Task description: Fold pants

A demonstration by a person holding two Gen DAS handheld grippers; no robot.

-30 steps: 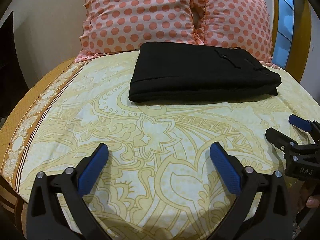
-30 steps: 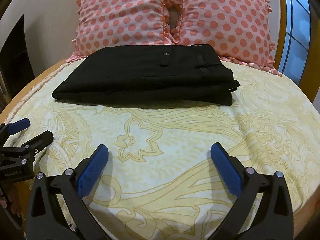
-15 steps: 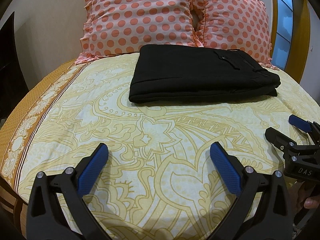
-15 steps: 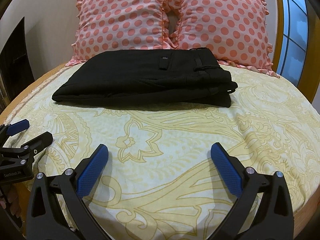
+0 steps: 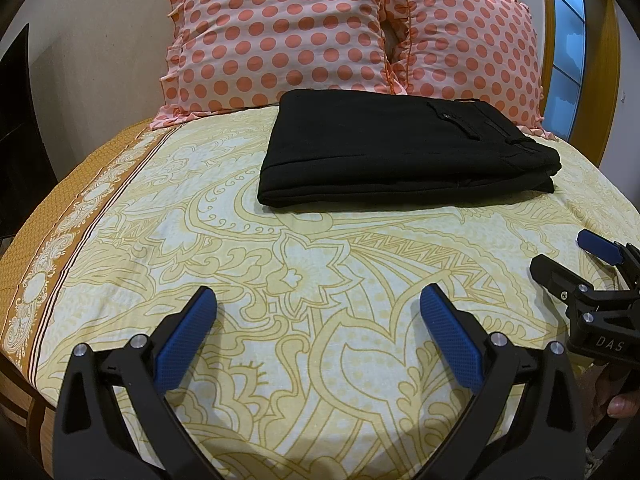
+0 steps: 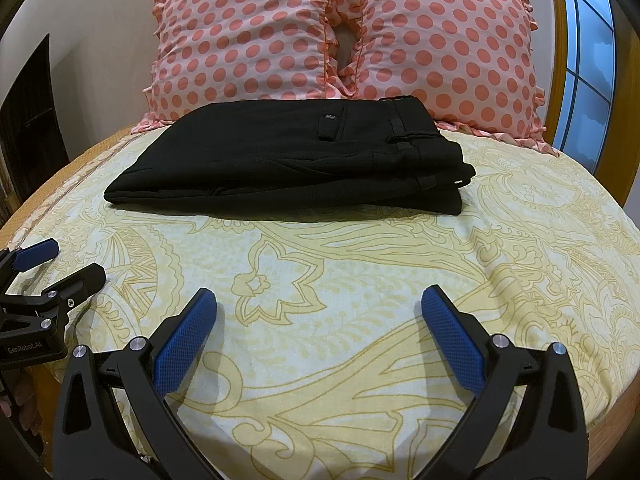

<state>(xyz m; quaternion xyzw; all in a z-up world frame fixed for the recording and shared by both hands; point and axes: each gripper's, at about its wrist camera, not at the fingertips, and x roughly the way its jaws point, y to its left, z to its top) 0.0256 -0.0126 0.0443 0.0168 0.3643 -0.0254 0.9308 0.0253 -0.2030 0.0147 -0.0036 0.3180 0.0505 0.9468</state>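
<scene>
Black pants point(image 5: 400, 152) lie folded into a flat rectangle on the bed, in front of the pillows; they also show in the right wrist view point(image 6: 296, 160), waistband to the right. My left gripper point(image 5: 318, 308) is open and empty, above the sheet well short of the pants. My right gripper point(image 6: 320, 308) is open and empty, likewise short of the pants. Each gripper shows at the edge of the other's view: the right gripper point(image 5: 560, 256) and the left gripper point(image 6: 60, 264).
A yellow patterned bedsheet point(image 5: 200, 240) covers the bed. Two pink polka-dot pillows point(image 6: 248, 40) point(image 6: 440, 48) lean against the wall behind the pants. A window with a wooden frame point(image 6: 588, 60) is at the right. The bed's near edge curves below both grippers.
Both grippers have tilted or drawn slightly so the pants and pillows sit a little lower in view. Both stay open. The pants have not moved.
</scene>
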